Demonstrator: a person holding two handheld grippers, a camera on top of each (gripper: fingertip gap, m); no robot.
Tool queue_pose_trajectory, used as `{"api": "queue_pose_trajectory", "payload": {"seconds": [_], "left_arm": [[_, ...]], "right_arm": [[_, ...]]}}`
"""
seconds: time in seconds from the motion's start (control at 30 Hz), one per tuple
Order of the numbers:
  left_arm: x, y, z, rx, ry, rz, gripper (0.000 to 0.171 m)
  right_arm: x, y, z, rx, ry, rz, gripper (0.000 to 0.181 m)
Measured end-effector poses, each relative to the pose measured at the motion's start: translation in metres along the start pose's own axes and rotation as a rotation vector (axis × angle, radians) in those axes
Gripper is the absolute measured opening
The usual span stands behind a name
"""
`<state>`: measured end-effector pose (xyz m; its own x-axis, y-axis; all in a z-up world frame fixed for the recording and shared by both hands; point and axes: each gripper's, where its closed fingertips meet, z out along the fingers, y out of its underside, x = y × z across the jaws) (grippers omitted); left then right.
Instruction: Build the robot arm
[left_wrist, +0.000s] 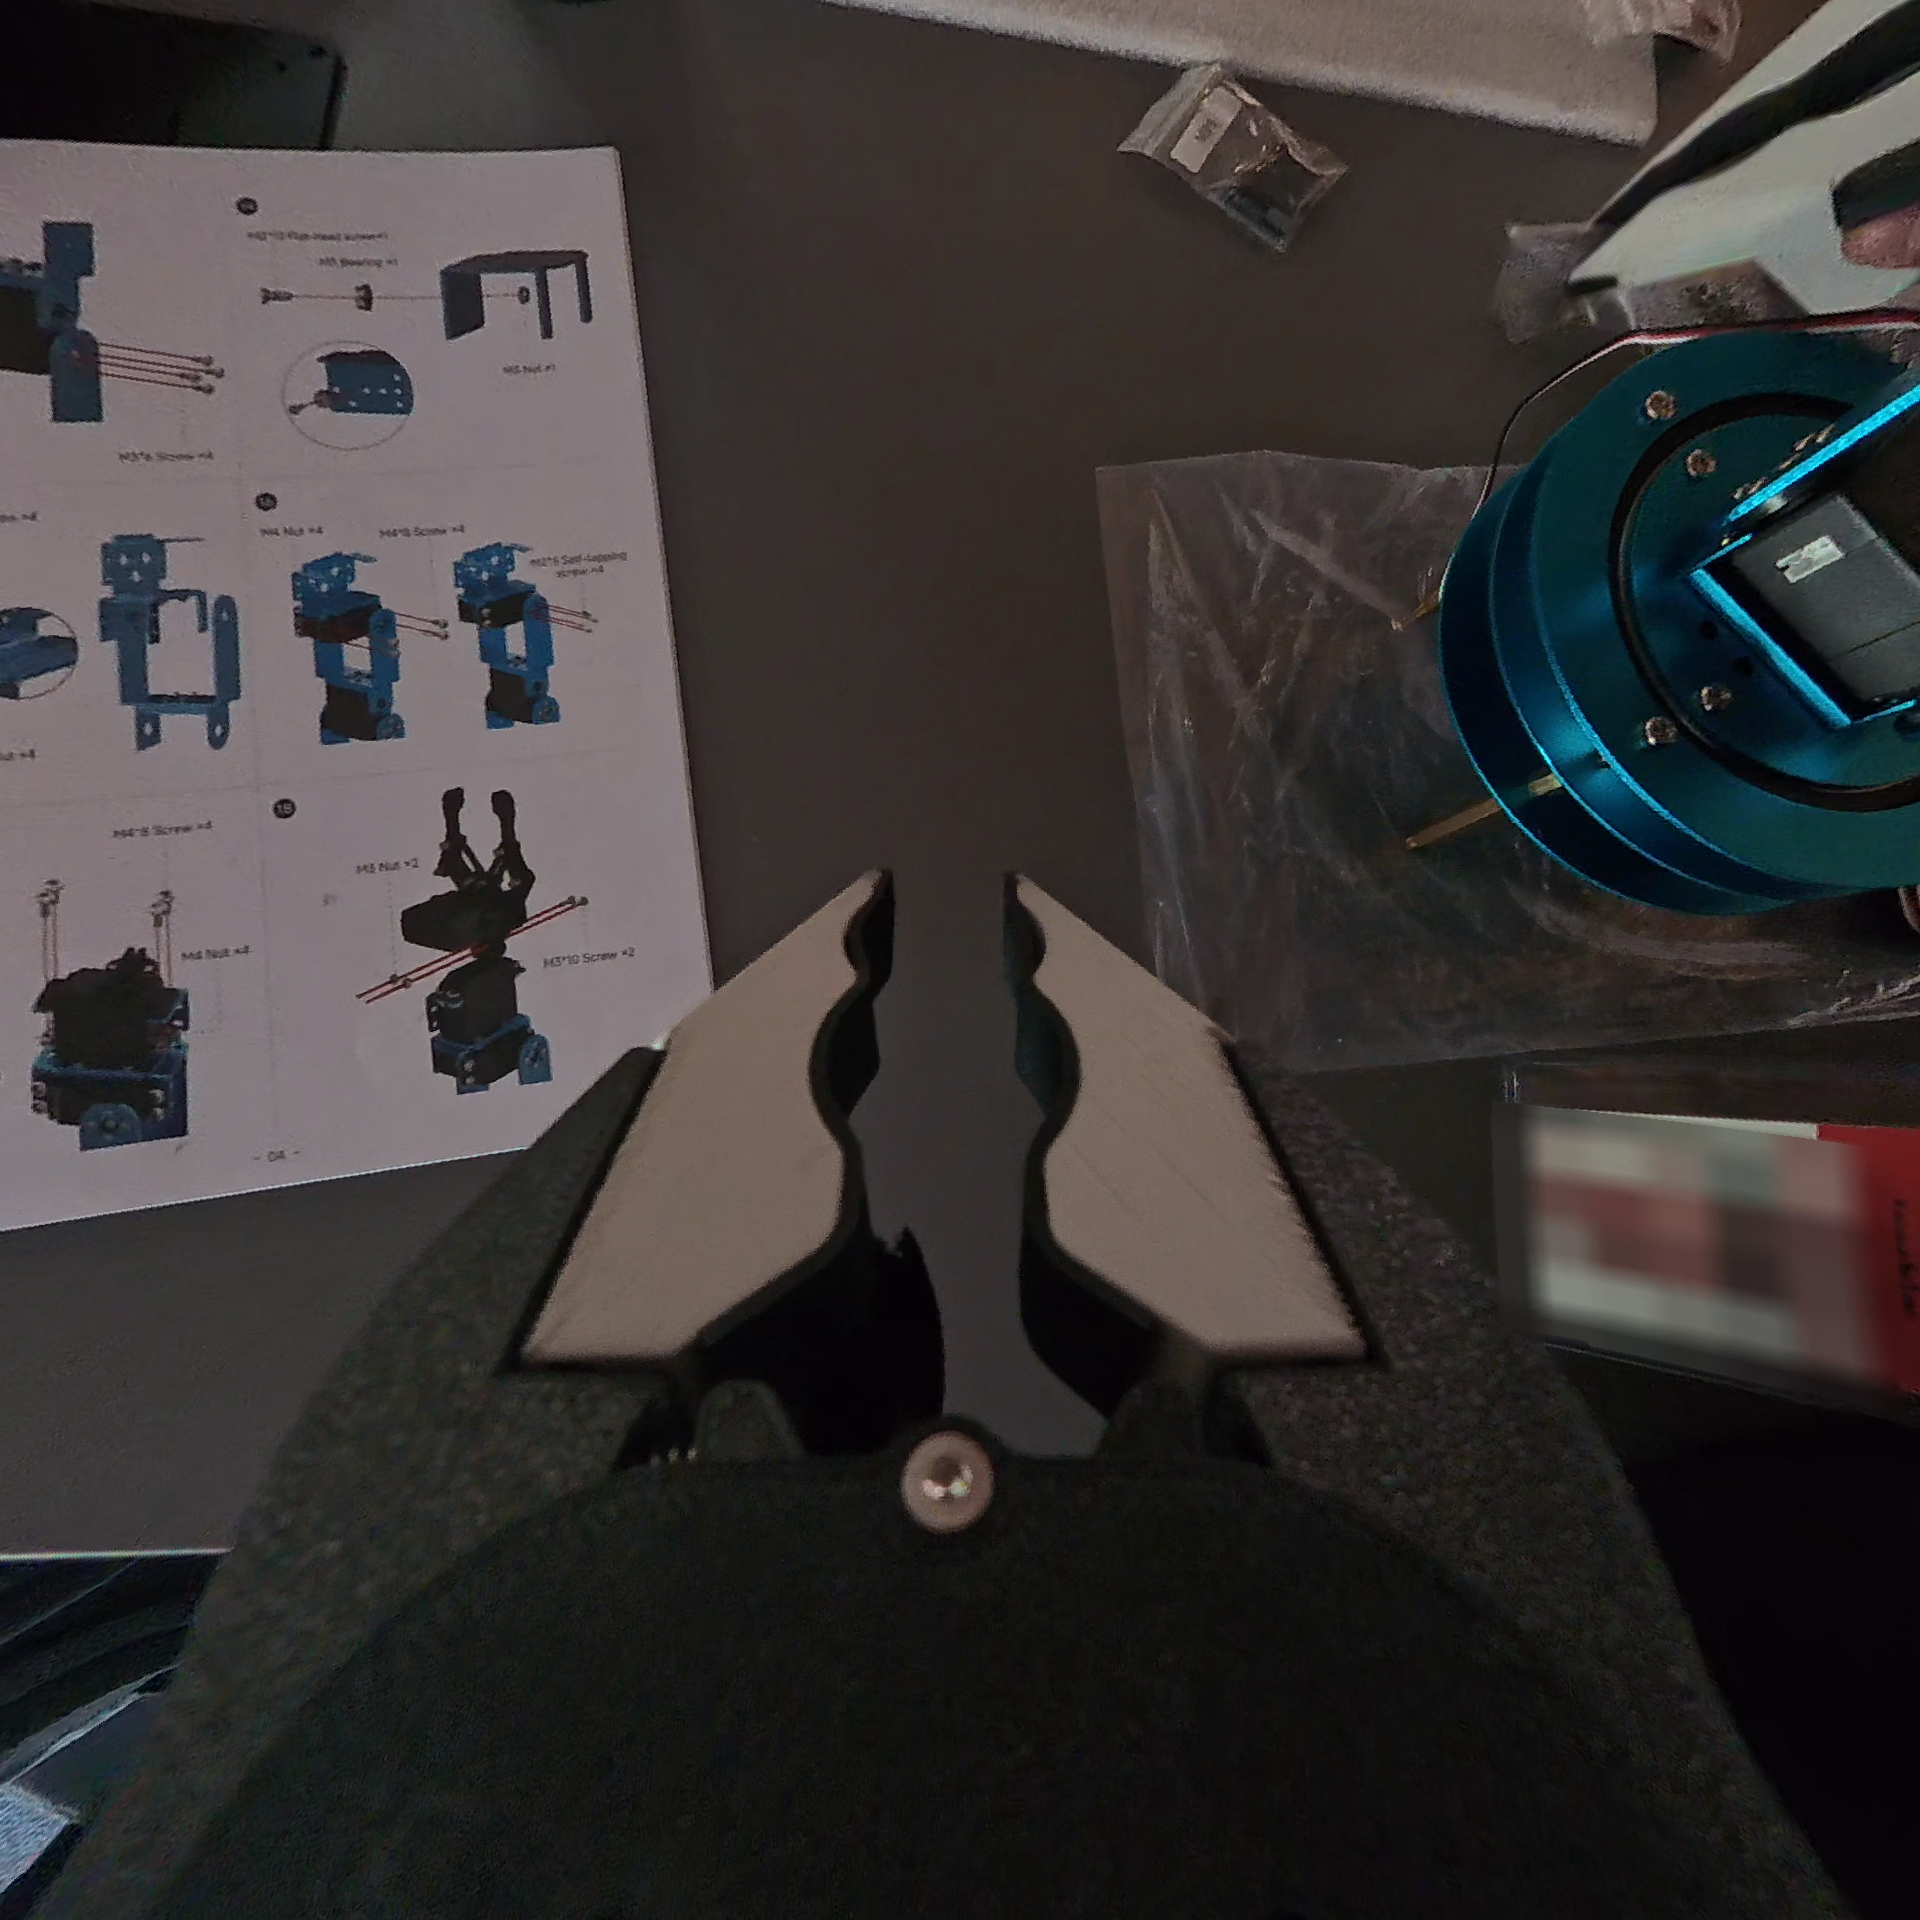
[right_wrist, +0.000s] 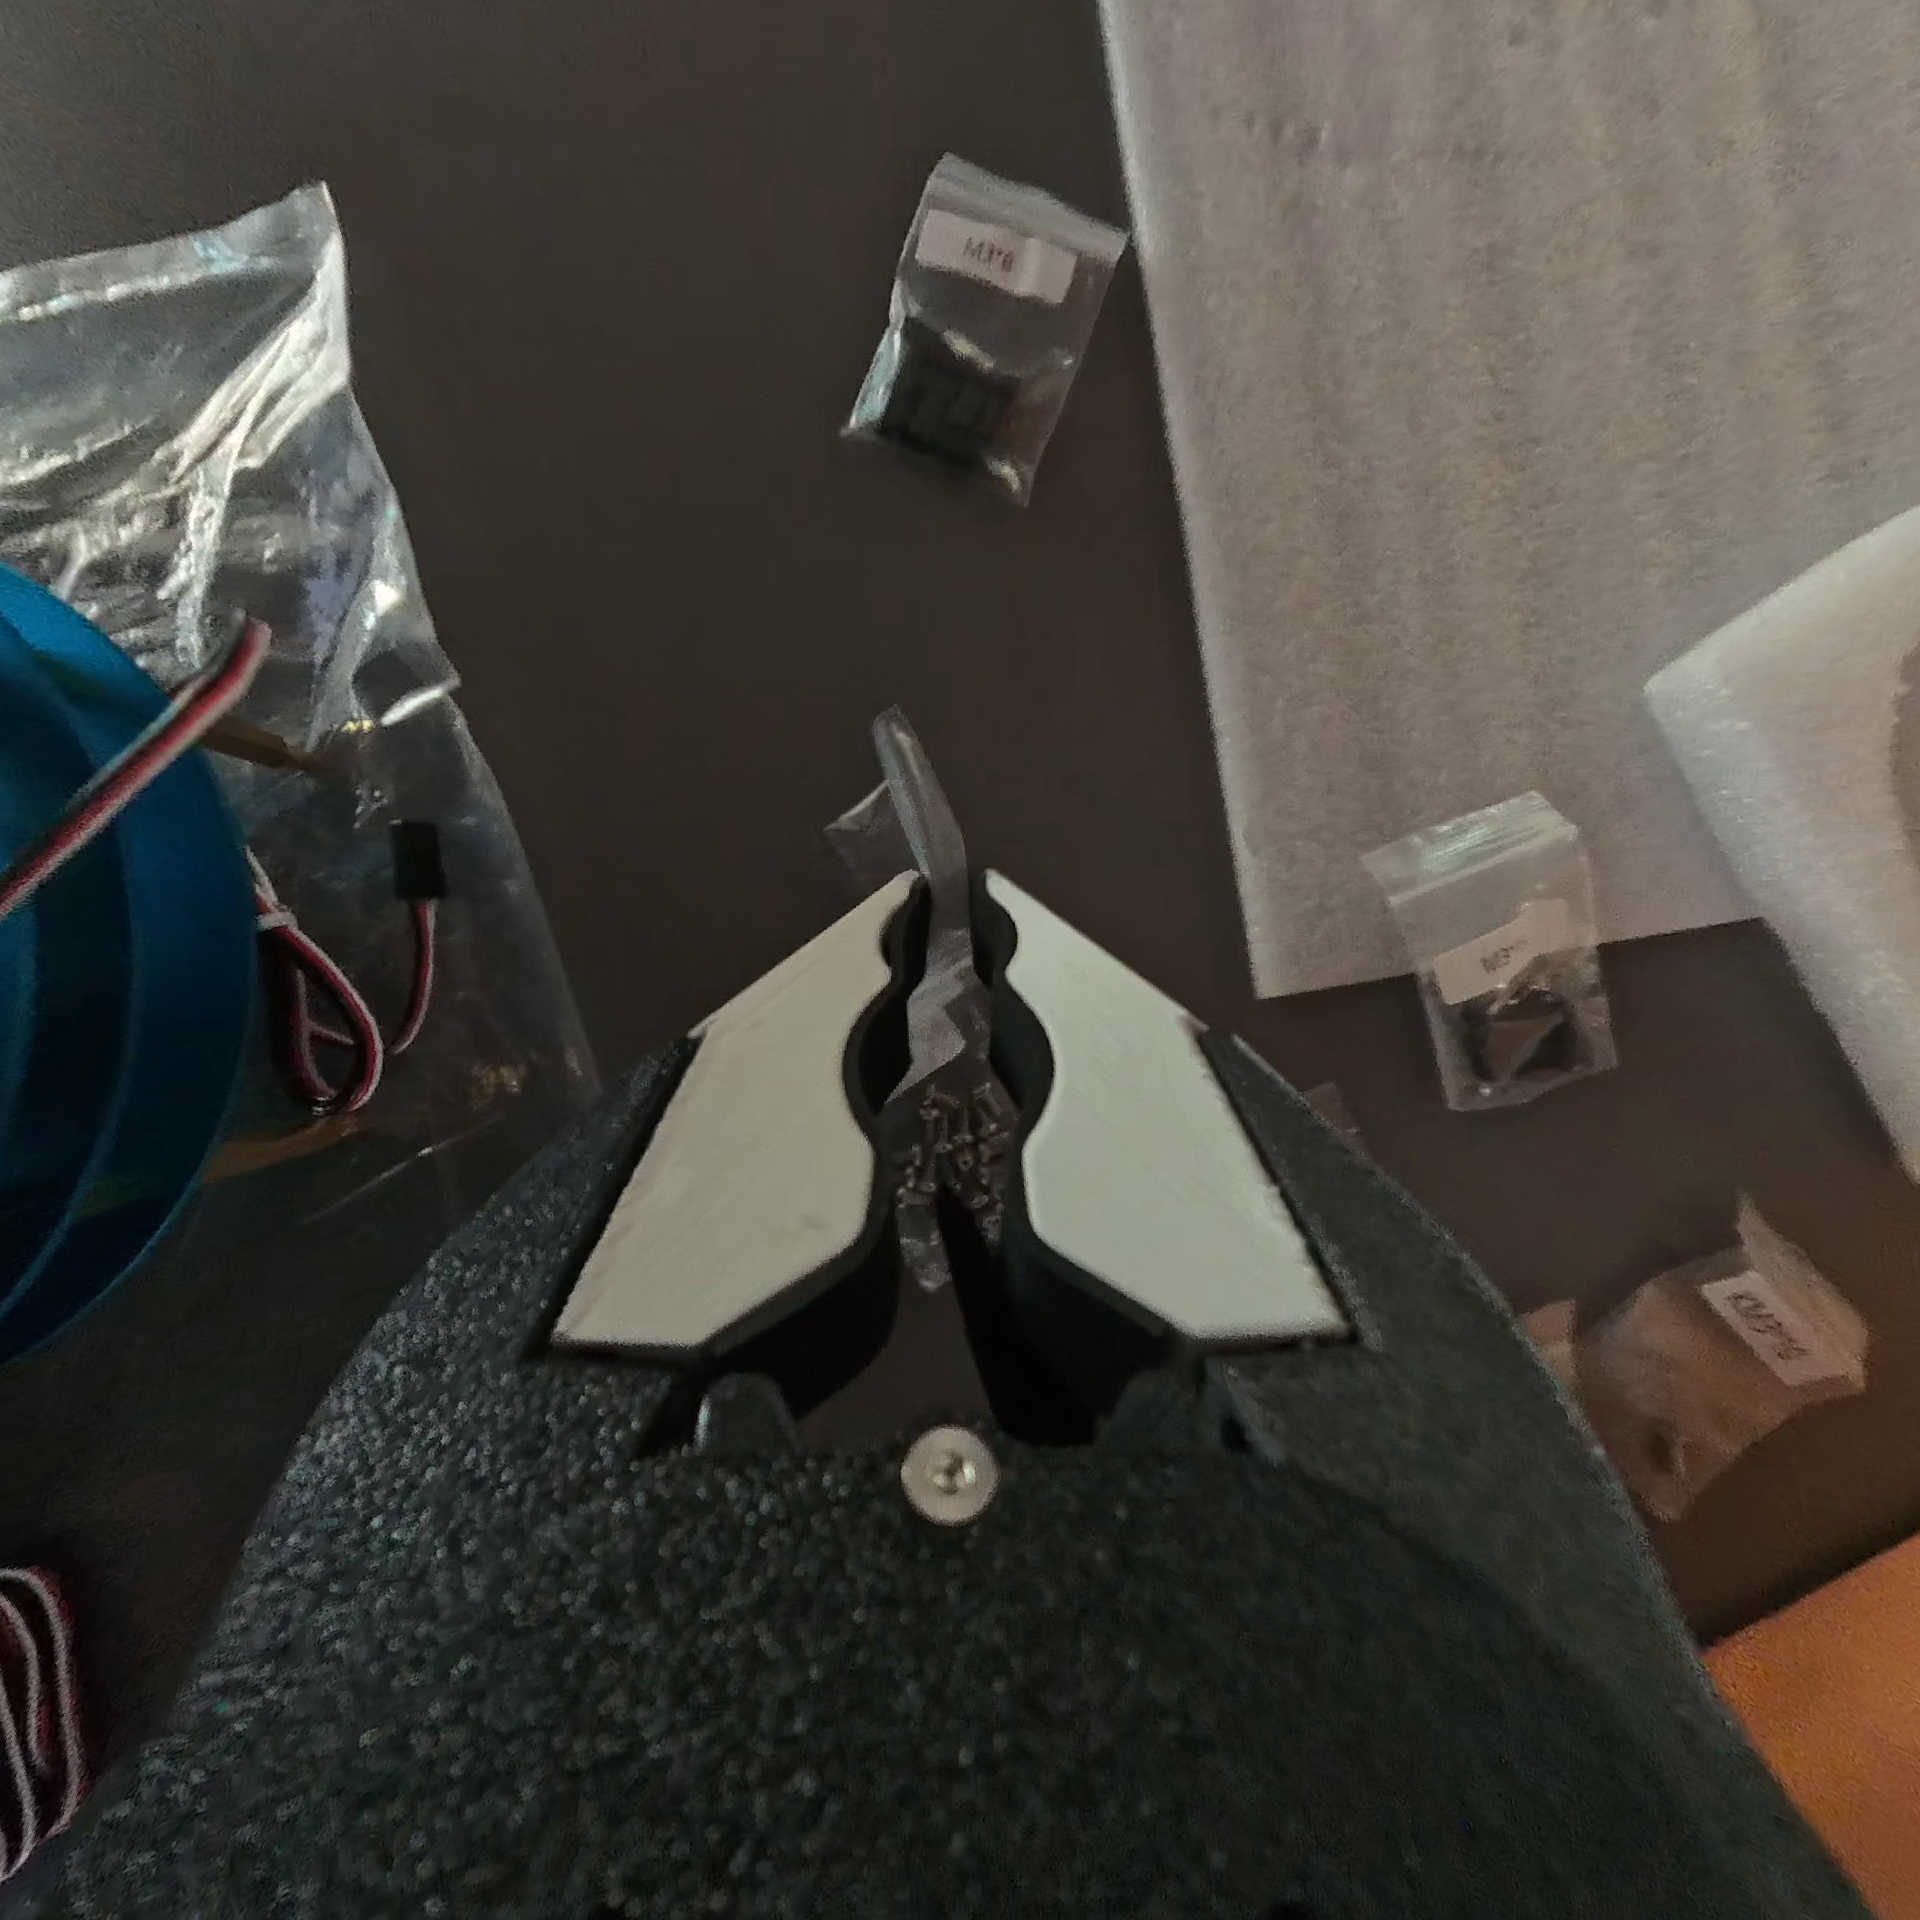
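Observation:
My left gripper is open and empty, held above the dark table between an assembly instruction sheet on the left and a blue round metal base with a grey servo, on the right. My right gripper is shut on a small clear bag of screws; the bag's top sticks out past the fingertips and the screws bunch between the jaws. The blue base with its red-white-black wires shows at the left of the right wrist view. The other gripper shows at the top right of the left wrist view.
A crumpled clear plastic bag lies under the blue base. Small labelled parts bags lie on the table. White foam sheets lie at the right. A red and white box is at the right edge. The left gripper's tips are roughly 30 cm from the right gripper's.

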<state>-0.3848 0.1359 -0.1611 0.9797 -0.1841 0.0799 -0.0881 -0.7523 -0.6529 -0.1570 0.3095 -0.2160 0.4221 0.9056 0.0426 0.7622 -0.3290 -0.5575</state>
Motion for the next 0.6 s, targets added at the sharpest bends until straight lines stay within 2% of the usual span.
{"api": "queue_pose_trajectory", "payload": {"seconds": [0.1,0.2,0.3,0.47,0.53,0.6], "left_arm": [[0.003,-0.006,-0.001,0.013,-0.002,0.015,0.02],[0.008,-0.013,-0.007,0.045,-0.013,0.026,0.02],[0.017,-0.007,-0.011,0.055,-0.001,-0.001,0.02],[0.038,0.009,-0.015,0.054,0.026,-0.008,0.02],[0.049,0.012,-0.015,0.057,0.056,-0.006,0.02],[0.061,0.012,-0.018,0.068,0.1,0.01,0.02]], "right_arm": [[0.01,-0.022,-0.019,0.114,0.066,0.025,0.004],[0.009,-0.042,-0.048,0.225,0.054,0.061,0.004],[0.002,-0.046,-0.078,0.29,0.031,0.098,0.004],[-0.029,-0.013,-0.124,0.314,-0.073,0.17,0.004],[-0.049,0.013,-0.141,0.274,-0.11,0.187,0.004],[-0.066,0.046,-0.158,0.204,-0.083,0.21,0.004]]}}
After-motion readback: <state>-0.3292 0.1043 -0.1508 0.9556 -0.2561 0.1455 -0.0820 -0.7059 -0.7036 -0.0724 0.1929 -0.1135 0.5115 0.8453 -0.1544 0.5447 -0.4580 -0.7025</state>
